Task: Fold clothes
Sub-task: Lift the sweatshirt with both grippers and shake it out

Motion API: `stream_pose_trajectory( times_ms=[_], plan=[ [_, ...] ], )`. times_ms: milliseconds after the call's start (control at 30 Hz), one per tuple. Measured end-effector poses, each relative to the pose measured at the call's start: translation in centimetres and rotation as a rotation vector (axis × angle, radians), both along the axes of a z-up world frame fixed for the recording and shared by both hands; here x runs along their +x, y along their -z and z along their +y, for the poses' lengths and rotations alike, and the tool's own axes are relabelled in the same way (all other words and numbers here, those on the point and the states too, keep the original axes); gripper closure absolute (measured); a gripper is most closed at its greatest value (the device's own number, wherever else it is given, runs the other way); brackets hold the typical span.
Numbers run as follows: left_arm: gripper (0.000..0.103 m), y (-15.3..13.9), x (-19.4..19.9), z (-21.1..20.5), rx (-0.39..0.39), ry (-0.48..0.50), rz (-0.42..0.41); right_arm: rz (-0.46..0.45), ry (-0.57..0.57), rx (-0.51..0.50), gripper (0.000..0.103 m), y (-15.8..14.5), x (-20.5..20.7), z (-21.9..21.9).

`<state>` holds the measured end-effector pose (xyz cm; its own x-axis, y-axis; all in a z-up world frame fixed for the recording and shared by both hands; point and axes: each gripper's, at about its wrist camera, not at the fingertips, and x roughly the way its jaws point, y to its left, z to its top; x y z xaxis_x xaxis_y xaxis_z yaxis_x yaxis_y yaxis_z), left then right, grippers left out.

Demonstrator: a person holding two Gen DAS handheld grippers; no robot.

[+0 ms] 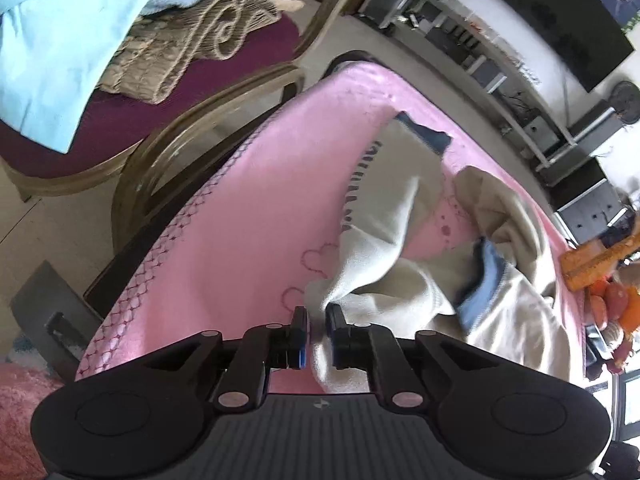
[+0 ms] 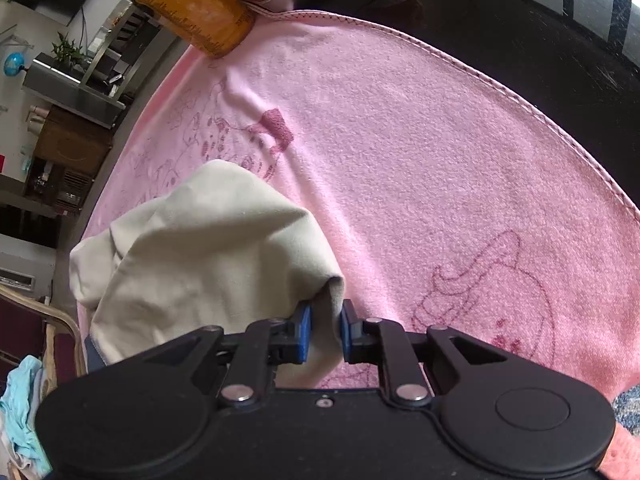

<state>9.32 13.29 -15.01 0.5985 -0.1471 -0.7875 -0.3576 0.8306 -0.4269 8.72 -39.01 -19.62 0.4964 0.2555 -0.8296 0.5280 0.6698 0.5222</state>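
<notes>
Your left claw (image 1: 317, 314) was nearly closed, its blue-padded fingers (image 1: 300, 322) pinching a bunched fold of the cream garment (image 1: 384, 216). The cloth rose from between the pads and ran up and right across the pink blanket (image 1: 224, 240). Dark lettering ran along one strip of the garment, and a blue-trimmed collar or cuff (image 1: 480, 284) lay in the crumpled part to the right.

To the left of that claw the blanket lay flat and bare out to its stitched edge (image 1: 160, 264). Past that edge stood a chair (image 1: 168, 120) with a maroon seat, holding a light blue cloth (image 1: 68, 40) and a woven tan piece (image 1: 180, 48). That was close beside the blanket's edge.

Your right claw (image 2: 325, 314) was likewise nearly closed, pinching a fold of the same cream garment (image 2: 208, 248), which bulged up and to the left of the fingers (image 2: 304, 320). It hung slightly off the blanket near the grip.

To the right of that claw the pink blanket (image 2: 420, 160) was open and flat as far as its stitched border (image 2: 520, 96), with dark surface beyond. An orange packet (image 2: 176, 8) sat at the blanket's far edge, well apart from the garment.
</notes>
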Motion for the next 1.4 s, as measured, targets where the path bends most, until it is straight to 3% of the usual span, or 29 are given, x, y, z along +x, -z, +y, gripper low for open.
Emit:
stream_pose_trajectory(
  times_ms=[133,233,400,467,533,567,633,767,833,933,967,1067,1167,1233,1333,1400],
  plan=[
    [0.093,-0.3,-0.8,1.2,-0.007,-0.095,-0.023,-0.025,0.027,0.025,0.087,-0.1,-0.1,-0.4],
    [0.095,-0.1,-0.8,1.3,-0.031,-0.096,-0.022,-0.027,0.044,0.038,0.087,0.1,-0.1,-0.6],
    [0.087,0.5,0.4,0.2,-0.061,-0.022,-0.005,-0.022,0.042,0.034,0.086,0.1,0.1,-0.5],
    [0.092,0.8,0.7,-0.1,-0.065,-0.015,-0.001,-0.021,0.042,0.033,0.086,0.3,0.2,-0.5],
    [0.103,1.1,1.0,-0.3,-0.069,-0.009,0.002,-0.021,0.037,0.03,0.086,0.3,0.4,-0.5],
    [0.103,0.9,0.9,-0.5,-0.055,-0.003,-0.007,-0.024,0.033,0.03,0.087,0.4,0.5,-0.4],
    [0.103,0.2,0.6,-1.0,-0.014,0.019,-0.032,-0.039,0.022,0.005,0.099,0.0,0.6,-0.2],
    [0.103,-2.2,0.4,-1.4,0.001,0.08,-0.058,-0.068,0.028,-0.008,0.1,-1.6,0.1,0.5],
    [0.103,-4.8,0.9,-1.5,-0.033,0.113,-0.077,-0.047,0.018,0.045,0.1,-2.8,0.2,1.2],
    [0.103,-11.5,1.9,-2.0,-0.065,0.161,-0.165,-0.147,-0.021,0.111,0.1,-8.1,0.8,2.7],
    [0.103,-14.0,2.2,-2.2,-0.07,0.175,-0.201,-0.206,-0.025,0.135,0.1,-10.8,1.0,3.1],
    [0.103,-23.3,0.2,-1.1,-0.108,0.161,-0.422,-0.451,0.0,0.173,0.1,-20.2,-0.2,2.6],
    [0.103,-30.7,-4.1,1.6,-0.17,0.089,-0.651,-0.727,0.097,0.202,0.1,-28.8,-4.8,0.0],
    [0.103,-33.4,-6.6,3.0,-0.19,0.037,-0.733,-0.807,0.165,0.186,0.1,-31.6,-7.7,-1.4],
    [0.103,-35.6,-9.1,4.2,-0.25,0.035,-0.756,-0.763,0.13,0.199,0.1,-33.6,-9.6,-2.3],
    [0.103,-36.7,-11.3,4.4,-0.268,0.056,-0.816,-0.845,0.118,0.206,0.1,-35.4,-12.1,-2.5]
  ],
)
